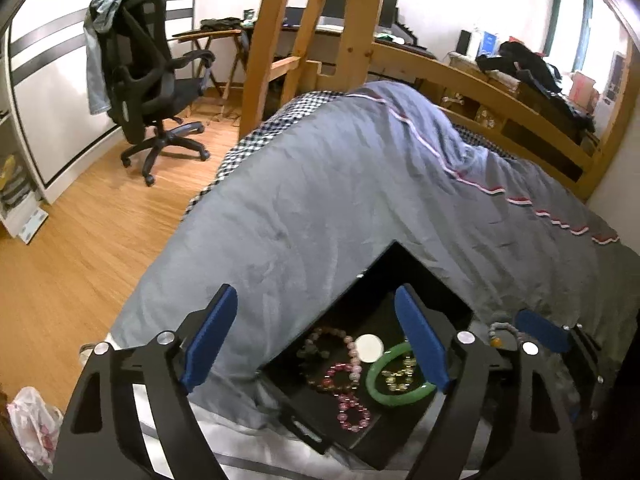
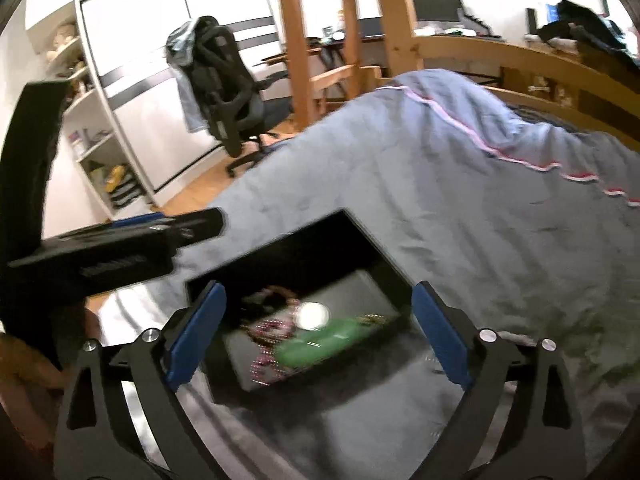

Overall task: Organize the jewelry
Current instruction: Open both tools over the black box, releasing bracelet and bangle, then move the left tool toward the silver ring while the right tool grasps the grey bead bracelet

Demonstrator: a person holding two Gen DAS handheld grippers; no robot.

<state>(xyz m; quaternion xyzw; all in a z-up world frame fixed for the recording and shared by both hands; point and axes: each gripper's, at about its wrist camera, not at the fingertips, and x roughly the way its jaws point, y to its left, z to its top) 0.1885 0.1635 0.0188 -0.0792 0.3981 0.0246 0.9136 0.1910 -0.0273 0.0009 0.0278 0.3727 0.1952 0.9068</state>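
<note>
An open black box (image 1: 404,276) lies on the grey blanket (image 1: 340,184). Inside it are a green bangle (image 1: 378,390) around a gold chain (image 1: 398,374), pink bead bracelets (image 1: 344,376), a dark bead bracelet (image 1: 316,352) and a white disc (image 1: 370,348). My left gripper (image 1: 316,340) is open above the box's left corner, with nothing pressed between its pads. A pale bead bracelet (image 1: 500,330) shows right of the box, beside a right gripper pad (image 1: 540,330). In the blurred right wrist view, my right gripper (image 2: 320,336) stands open over the box (image 2: 344,236), holding nothing.
A black office chair (image 1: 148,80) stands on the wooden floor (image 1: 80,260) left of the bed. Wooden ladder posts (image 1: 276,40) and a bed rail (image 1: 500,92) rise behind the blanket. A plastic bag (image 1: 32,420) lies at lower left. White shelves (image 2: 100,140) line the far left wall.
</note>
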